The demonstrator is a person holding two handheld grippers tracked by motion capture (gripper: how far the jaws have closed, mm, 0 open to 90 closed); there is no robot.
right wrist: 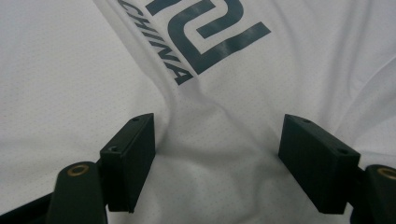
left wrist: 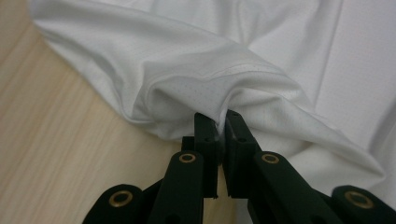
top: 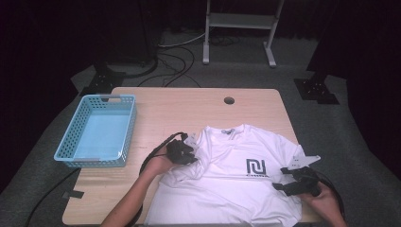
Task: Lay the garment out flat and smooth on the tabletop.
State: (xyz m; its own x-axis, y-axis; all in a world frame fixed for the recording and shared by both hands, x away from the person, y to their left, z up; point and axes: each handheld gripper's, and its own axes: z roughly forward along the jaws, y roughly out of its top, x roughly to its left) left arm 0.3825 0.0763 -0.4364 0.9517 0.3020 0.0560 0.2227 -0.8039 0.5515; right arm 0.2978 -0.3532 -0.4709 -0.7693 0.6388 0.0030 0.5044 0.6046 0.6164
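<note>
A white T-shirt [top: 236,189] with a dark logo [top: 256,167] lies face up on the wooden table [top: 161,113], its collar toward the far edge. My left gripper [top: 185,153] sits at the shirt's left sleeve. In the left gripper view its jaws are shut on a bunched fold of the sleeve hem [left wrist: 219,100], with the left gripper [left wrist: 221,122] pinching white cloth between the pads. My right gripper [top: 283,178] rests over the shirt's right side. In the right gripper view the right gripper [right wrist: 217,140] stands open above the fabric just below the logo lettering [right wrist: 168,51].
A light blue plastic basket [top: 97,131] stands at the table's left side. A round cable hole [top: 229,100] is near the far edge. Black cables [top: 153,153] trail from the left gripper across the wood. A metal stand [top: 239,28] stands on the floor beyond the table.
</note>
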